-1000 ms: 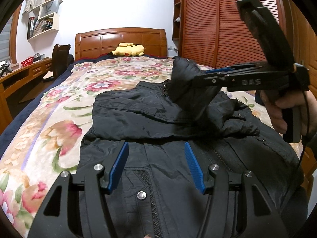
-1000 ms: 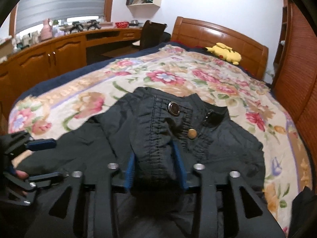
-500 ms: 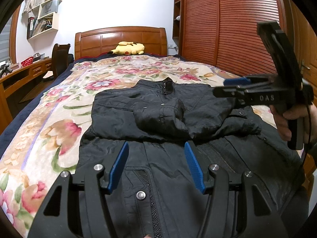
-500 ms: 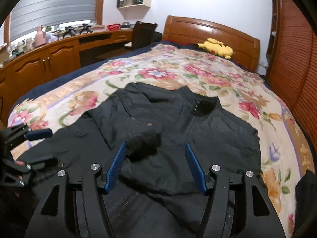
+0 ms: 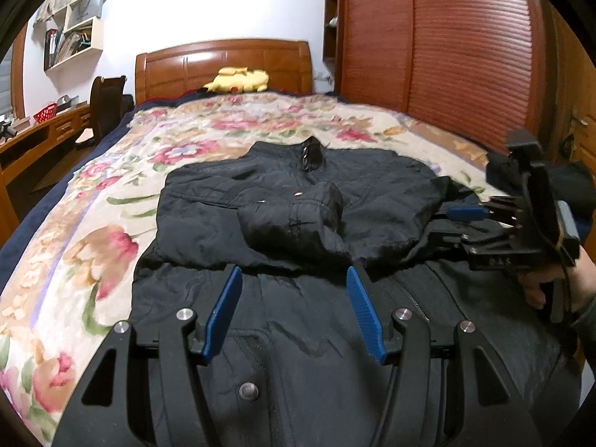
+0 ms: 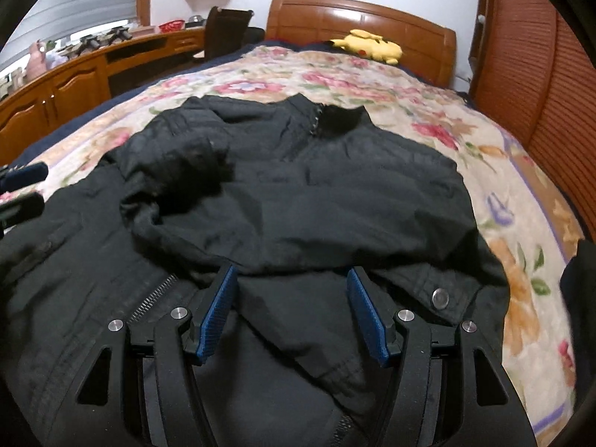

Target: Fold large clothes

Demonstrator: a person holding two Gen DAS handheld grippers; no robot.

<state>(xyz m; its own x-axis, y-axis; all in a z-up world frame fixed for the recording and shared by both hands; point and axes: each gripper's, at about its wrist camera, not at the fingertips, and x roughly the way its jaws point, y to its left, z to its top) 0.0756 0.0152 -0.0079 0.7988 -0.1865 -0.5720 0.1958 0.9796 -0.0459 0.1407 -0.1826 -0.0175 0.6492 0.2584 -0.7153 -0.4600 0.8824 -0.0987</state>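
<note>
Since a second earlier, the sleeve cuff that was pinched and lifted by the right gripper has been released and laid across the chest of the jacket, and that gripper has been lowered toward the jacket's right edge. Its blue pads are now spread apart with nothing between them, only black cloth lying beneath. The left gripper is likewise held spread and empty, hovering above the jacket's lower half.

One black jacket is spread face up on the flowered bedspread, collar toward the headboard. Both sleeves appear to have been folded inward across the chest, the cuff of one resting near the middle. Sleeve folding is judged done; folding the body in half, hem toward collar, appears to remain.

Counted: two grippers, one jacket, two folded sleeves, one bed, one yellow plush toy against the headboard, one dark chair beside a wooden desk, and one slatted wooden wardrobe to the right.
</note>
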